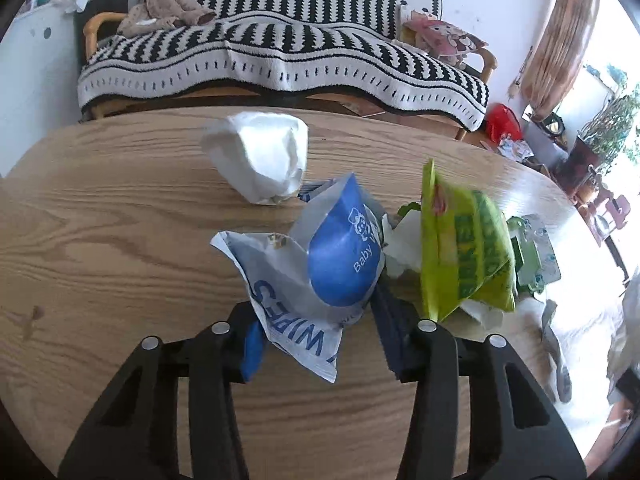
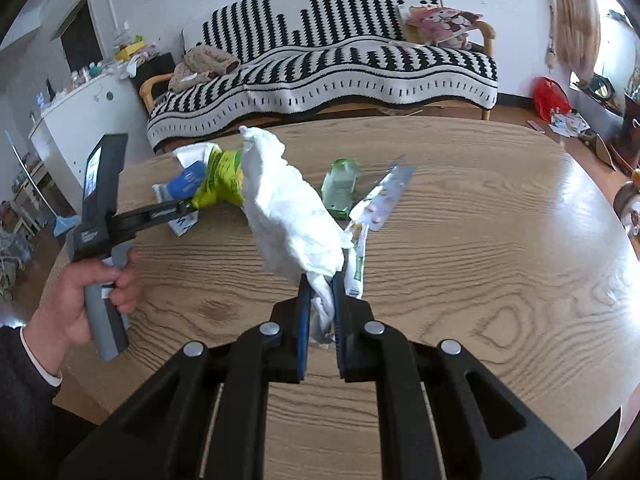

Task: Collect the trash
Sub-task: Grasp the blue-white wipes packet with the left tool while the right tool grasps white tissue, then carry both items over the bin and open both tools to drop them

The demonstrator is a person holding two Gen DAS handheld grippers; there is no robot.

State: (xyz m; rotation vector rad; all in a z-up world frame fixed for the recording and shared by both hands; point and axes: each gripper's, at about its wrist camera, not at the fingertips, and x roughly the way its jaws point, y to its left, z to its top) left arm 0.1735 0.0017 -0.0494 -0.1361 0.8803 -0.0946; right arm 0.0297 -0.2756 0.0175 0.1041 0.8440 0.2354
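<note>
The trash lies in a loose cluster on the wooden table (image 1: 100,240). The baby wipes packet (image 1: 320,264), crumpled white plastic with a blue drop shape and blue lettering, sits between the fingers of the left gripper (image 1: 316,336), whose jaws stand partly closed around it; whether the pads actually press on it cannot be told. Just beside it, to the right in the left wrist view, a bright green wrapper (image 1: 468,248) stands up on edge, blurred, with white paper and darker green scraps behind it. Farther back a crumpled white tissue (image 1: 260,156) rests on the tabletop by itself. The right gripper (image 2: 320,312) has its jaws nearly together, pinching the lower end of a large white paper wad (image 2: 288,216) that rises above the fingers. Behind the wad lie a pale green packet (image 2: 340,188) and a silvery foil wrapper (image 2: 384,196). A hand (image 2: 80,296) grips the left gripper's handle. Beyond the table stands a sofa (image 2: 340,68) under a black-and-white patterned throw.
</note>
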